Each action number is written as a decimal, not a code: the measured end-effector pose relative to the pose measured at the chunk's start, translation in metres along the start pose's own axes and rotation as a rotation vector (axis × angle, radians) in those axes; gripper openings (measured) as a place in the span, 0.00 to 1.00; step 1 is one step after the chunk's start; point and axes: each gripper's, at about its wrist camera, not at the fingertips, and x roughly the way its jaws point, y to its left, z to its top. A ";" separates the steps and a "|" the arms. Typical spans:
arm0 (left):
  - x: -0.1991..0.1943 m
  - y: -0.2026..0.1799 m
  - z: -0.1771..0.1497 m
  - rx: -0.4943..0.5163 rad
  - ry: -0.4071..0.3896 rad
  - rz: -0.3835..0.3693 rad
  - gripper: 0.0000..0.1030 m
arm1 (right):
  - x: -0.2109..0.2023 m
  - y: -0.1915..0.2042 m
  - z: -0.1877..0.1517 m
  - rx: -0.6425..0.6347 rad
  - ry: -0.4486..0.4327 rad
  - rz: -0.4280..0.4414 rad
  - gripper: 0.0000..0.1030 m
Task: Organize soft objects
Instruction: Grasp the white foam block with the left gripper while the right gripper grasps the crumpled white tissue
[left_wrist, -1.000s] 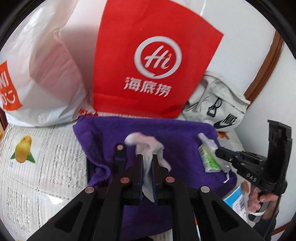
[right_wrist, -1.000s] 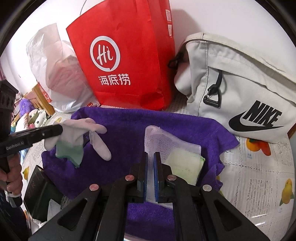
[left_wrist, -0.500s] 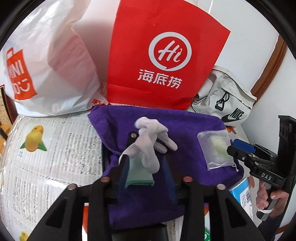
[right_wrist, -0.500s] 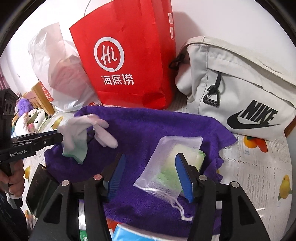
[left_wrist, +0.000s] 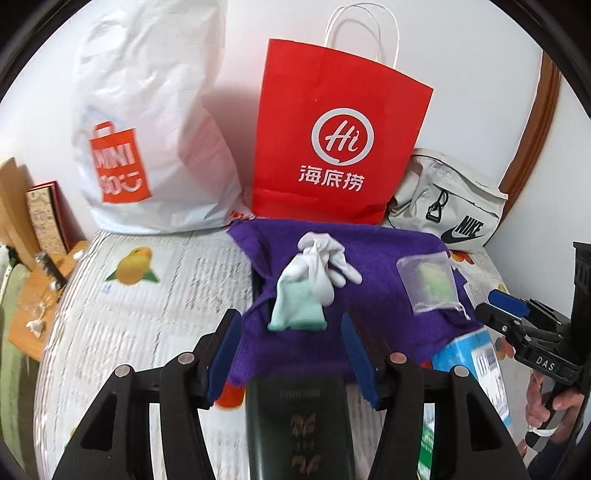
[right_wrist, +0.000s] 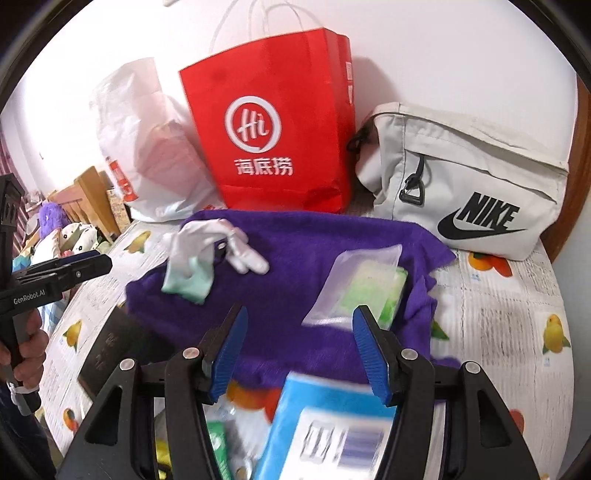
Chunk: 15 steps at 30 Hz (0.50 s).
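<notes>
While both the left gripper (left_wrist: 291, 354) and right gripper (right_wrist: 299, 350) have just been opening and stand half open, empty, the glove (left_wrist: 314, 273) lies limp near the towel's (left_wrist: 388, 258) left edge. Its neighbour — a light, slippery mesh pouch (right_wrist: 360, 286) by the right edge — would pinch best at a corner; the glove at its cuff.

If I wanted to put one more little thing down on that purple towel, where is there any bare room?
The purple towel is bare between the white glove and the mesh pouch, and along its back edge before the red bag. The printed cover left of the towel is also open. The near edge is crowded: a dark box and a blue carton.
</notes>
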 end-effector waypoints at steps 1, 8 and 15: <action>-0.004 0.001 -0.003 -0.006 0.003 0.000 0.53 | -0.005 0.004 -0.005 -0.004 0.000 0.007 0.57; -0.038 0.002 -0.035 -0.016 0.025 -0.012 0.53 | -0.039 0.025 -0.041 0.001 0.001 0.046 0.57; -0.055 0.002 -0.073 -0.040 0.050 -0.002 0.55 | -0.055 0.050 -0.082 -0.007 0.021 0.112 0.59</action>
